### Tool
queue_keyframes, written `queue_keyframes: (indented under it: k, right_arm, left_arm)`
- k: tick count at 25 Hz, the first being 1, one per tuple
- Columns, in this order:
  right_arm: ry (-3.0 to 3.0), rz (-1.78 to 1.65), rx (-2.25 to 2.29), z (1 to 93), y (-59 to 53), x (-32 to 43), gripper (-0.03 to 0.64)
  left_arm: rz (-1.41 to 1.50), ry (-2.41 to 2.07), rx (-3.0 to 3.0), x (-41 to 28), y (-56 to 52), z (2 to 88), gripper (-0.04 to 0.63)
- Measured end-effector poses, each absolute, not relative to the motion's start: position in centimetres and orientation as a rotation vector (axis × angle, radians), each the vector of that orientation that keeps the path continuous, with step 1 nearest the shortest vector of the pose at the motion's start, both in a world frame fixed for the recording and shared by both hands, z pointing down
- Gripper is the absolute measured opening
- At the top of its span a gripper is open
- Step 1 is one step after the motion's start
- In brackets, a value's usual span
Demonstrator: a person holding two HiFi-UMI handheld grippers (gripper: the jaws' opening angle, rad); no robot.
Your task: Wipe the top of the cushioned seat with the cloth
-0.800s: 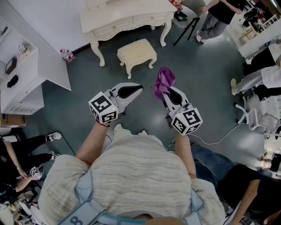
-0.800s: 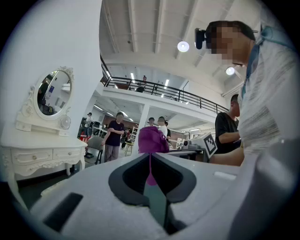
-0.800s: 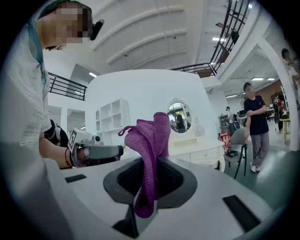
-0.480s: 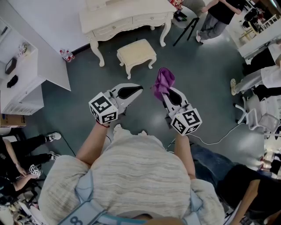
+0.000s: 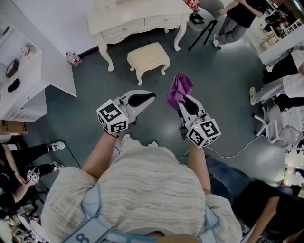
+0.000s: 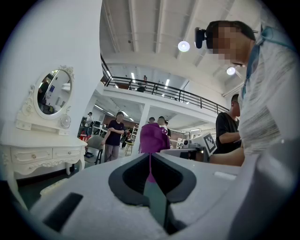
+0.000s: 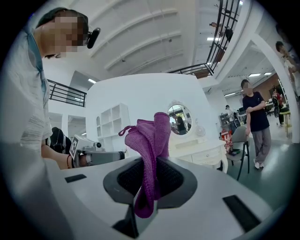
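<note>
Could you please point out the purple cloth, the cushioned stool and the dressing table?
purple cloth (image 5: 178, 89), head view: bunched middle.
cushioned stool (image 5: 148, 55), head view: seat top.
dressing table (image 5: 152, 12), head view: tabletop.

Bare floor before seat, dresser behind

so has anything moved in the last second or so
Nothing visible. The right gripper stays shut on the purple cloth, the left gripper stays shut and empty, and both still hover short of the cushioned seat, which is untouched.
</note>
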State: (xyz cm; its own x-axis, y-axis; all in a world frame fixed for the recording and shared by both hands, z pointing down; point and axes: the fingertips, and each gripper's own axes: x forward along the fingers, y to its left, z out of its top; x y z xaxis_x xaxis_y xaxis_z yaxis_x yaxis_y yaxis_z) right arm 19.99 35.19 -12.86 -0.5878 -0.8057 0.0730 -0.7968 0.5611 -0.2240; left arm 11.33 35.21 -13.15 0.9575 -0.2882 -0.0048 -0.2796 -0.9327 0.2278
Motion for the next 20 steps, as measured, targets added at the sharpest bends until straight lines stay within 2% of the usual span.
queue_keyframes:
  k: [20]
  right_arm:
    - [2.731, -0.367, -1.421, -12.5, 35.6, 25.7, 0.057]
  left_arm:
    - [-0.053, -0.465, 2.889, 15.6, 36.4, -12.9, 0.020]
